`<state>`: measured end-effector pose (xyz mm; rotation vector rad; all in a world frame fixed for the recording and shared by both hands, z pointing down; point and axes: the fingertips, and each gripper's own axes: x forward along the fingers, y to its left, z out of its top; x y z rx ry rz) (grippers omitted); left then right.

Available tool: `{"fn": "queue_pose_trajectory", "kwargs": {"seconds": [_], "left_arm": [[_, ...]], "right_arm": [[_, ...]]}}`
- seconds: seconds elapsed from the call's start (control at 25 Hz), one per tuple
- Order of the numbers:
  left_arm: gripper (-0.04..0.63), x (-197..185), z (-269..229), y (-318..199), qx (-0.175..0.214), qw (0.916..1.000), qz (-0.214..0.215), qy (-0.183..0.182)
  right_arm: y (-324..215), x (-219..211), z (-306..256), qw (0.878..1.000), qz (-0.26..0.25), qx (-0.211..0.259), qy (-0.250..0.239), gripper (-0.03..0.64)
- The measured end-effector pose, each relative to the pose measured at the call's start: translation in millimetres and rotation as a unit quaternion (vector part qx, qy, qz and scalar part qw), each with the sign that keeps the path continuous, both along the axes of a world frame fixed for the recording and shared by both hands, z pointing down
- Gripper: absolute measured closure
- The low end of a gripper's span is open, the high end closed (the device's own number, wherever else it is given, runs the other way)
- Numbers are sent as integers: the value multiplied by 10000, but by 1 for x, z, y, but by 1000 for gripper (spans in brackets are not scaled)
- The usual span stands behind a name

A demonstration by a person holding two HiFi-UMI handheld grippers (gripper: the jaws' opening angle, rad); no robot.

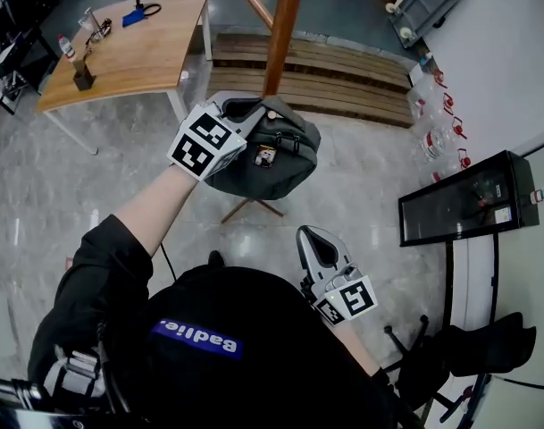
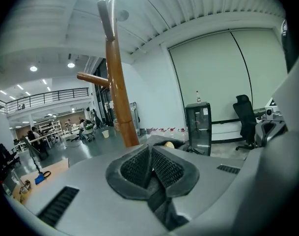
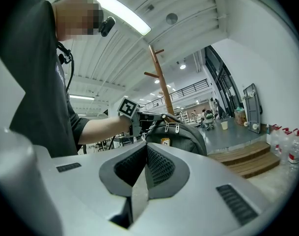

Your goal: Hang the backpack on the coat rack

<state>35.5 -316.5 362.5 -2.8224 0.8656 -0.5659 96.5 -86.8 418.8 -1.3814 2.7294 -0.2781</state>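
A dark grey backpack (image 1: 280,159) hangs from my left gripper (image 1: 242,111), which is raised in front of me and shut on its top handle. Just beyond it stands the wooden coat rack (image 1: 285,25), its feet (image 1: 250,208) showing under the bag. In the left gripper view the pole (image 2: 117,82) and one peg (image 2: 93,78) rise close ahead of the shut left gripper (image 2: 150,163). My right gripper (image 1: 312,237) is low by my body, shut and holding nothing. From the right gripper (image 3: 146,163) the backpack (image 3: 181,134) shows hanging free under the left gripper (image 3: 139,117).
A wooden table (image 1: 138,43) with small items stands at the far left. Wooden steps (image 1: 343,70) lie behind the rack. To the right are water bottles (image 1: 437,141), a black glass cabinet (image 1: 468,199) and an office chair (image 1: 468,347).
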Motion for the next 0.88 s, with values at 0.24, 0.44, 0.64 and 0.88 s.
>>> {"fn": "queue_pose_trajectory", "kwargs": {"seconds": [0.24, 0.44, 0.64, 0.88], "left_arm": [[560, -1, 16, -14, -150, 9999, -6, 23], [560, -2, 26, -23, -199, 9997, -5, 102], [555, -1, 35, -29, -113, 9999, 65, 101], [548, 4, 38, -25, 166, 9989, 424, -148]], "right_arm": [[-6, -3, 1, 9999, 83, -64, 48, 611], [-9, -6, 3, 9998, 150, -126, 99, 611], [-16, -17, 0, 9997, 198, -96, 145, 611], [-25, -33, -3, 9995, 220, -51, 201, 611]]}}
